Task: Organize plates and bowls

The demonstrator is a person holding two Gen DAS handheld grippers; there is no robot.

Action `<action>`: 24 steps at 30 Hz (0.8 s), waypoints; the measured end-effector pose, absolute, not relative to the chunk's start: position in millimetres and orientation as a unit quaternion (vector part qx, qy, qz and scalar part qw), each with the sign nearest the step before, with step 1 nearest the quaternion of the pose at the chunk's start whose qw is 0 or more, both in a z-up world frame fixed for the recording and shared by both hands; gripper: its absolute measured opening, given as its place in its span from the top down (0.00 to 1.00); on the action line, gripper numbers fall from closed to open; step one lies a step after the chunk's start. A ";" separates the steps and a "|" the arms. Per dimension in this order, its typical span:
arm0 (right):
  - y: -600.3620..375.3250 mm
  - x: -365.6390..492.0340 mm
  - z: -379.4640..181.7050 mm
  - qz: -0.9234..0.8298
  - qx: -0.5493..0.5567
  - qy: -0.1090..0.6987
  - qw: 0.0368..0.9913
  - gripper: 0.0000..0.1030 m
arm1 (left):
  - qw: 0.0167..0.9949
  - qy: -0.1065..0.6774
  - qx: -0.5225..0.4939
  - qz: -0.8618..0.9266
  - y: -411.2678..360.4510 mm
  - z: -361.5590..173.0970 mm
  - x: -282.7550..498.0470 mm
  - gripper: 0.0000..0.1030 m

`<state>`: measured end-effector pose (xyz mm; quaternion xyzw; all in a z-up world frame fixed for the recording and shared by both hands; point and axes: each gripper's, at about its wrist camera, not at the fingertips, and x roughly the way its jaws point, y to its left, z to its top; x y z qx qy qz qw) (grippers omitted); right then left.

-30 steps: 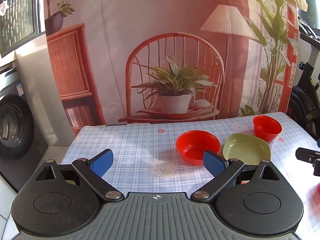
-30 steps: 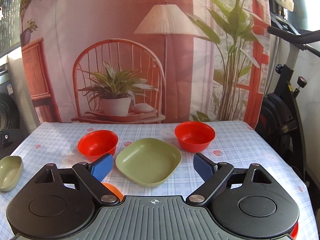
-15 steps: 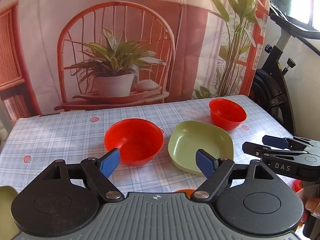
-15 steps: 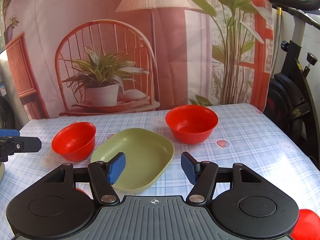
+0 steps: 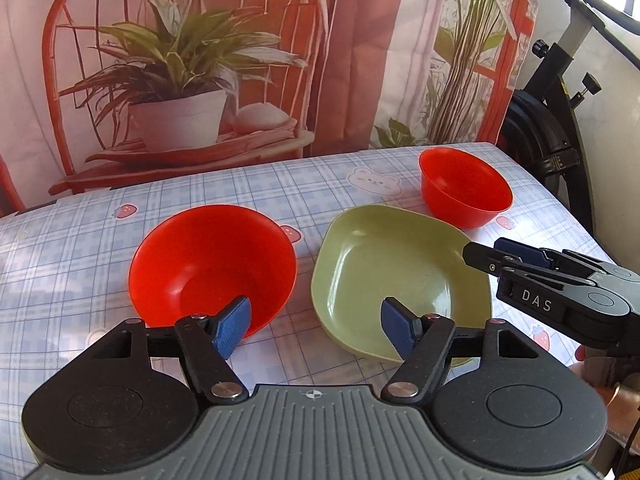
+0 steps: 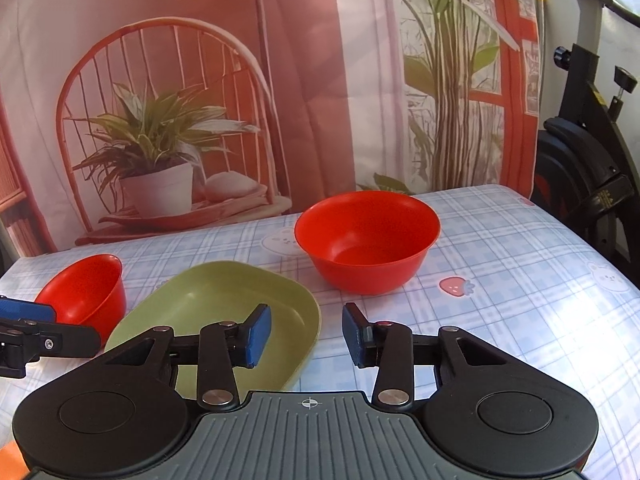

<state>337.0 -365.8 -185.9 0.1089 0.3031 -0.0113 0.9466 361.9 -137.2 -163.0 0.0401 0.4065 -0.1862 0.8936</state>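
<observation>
A green square plate [image 5: 396,272] lies mid-table, also in the right wrist view [image 6: 224,308]. A red bowl [image 5: 212,264] sits left of it, seen as [image 6: 86,294] from the right. A second red bowl [image 5: 464,188] stands behind the plate to the right, also [image 6: 368,240]. My left gripper [image 5: 316,330] is open and empty, its pads straddling the gap between the left bowl and the plate. My right gripper [image 6: 306,336] is open and empty, its left pad over the plate's right edge; it shows in the left wrist view [image 5: 508,258].
The table [image 6: 520,280] has a blue checked cloth. A printed backdrop [image 6: 240,80] hangs right behind it. An exercise bike [image 6: 592,168] stands off the right edge. Something orange [image 6: 12,456] peeks out at the lower left of the right wrist view.
Both grippers have moved forward and lower toward the dishes. The left swung right to face the left bowl and plate. The right gripper's jaws have narrowed.
</observation>
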 end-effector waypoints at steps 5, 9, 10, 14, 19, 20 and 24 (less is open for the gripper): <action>-368.2 339.5 -196.0 -0.018 0.123 0.302 0.945 0.75 | 0.886 0.417 0.058 -0.195 -146.0 -171.8 366.6 0.42; -370.9 343.0 -201.6 -0.018 0.131 0.306 0.943 0.80 | 0.884 0.424 0.047 -0.191 -144.1 -176.8 370.9 0.47; -371.6 344.0 -202.2 -0.016 0.133 0.307 0.942 0.84 | 0.884 0.424 0.048 -0.190 -144.0 -177.8 371.1 0.47; -371.4 346.0 -204.0 -0.015 0.134 0.311 0.941 0.86 | 0.883 0.431 0.057 -0.178 -144.9 -179.6 371.8 0.50; -372.4 344.8 -205.7 -0.010 0.142 0.308 0.941 0.87 | 0.888 0.420 0.044 -0.181 -136.4 -167.4 363.3 0.50; -373.1 344.6 -206.1 -0.010 0.145 0.308 0.940 0.87 | 0.888 0.419 0.042 -0.185 -135.6 -164.8 361.4 0.51; -374.6 344.1 -206.6 -0.010 0.152 0.306 0.940 0.87 | 0.889 0.407 0.039 -0.204 -137.7 -155.3 349.5 0.53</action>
